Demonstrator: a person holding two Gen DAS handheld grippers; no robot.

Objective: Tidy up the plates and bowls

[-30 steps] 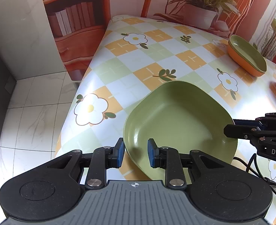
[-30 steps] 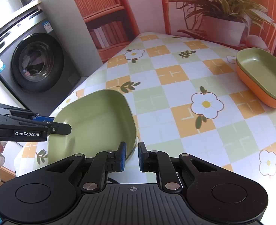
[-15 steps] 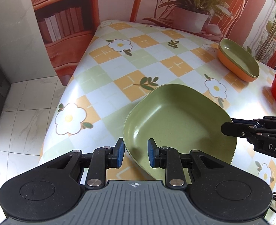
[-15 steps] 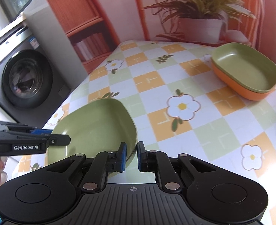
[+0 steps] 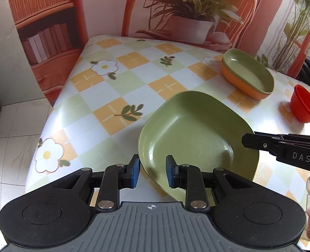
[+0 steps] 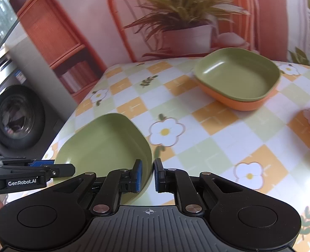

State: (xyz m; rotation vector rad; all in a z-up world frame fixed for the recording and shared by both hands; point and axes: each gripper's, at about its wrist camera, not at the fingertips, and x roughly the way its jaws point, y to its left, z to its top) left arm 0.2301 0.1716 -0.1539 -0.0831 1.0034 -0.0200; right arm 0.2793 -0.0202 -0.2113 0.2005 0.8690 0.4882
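Right gripper (image 6: 148,175) pinches the near rim of the green plate (image 6: 104,145), a smooth rounded square raised above the checked, flowered tablecloth (image 6: 213,147). Left gripper (image 5: 150,174) straddles the opposite rim, pads apart; contact cannot be judged. Red bowl (image 5: 304,105), whole in the left view, is cropped in the right. Stacked green-on-orange dishes (image 6: 239,82) sit far back.

Two wrist cameras, close over one table corner
Each looks forward along its own fingers, from opposite sides of the green plate (image 5: 197,134) (image 6: 104,145); both show the stacked dishes (image 5: 247,75) (image 6: 237,79) beyond.
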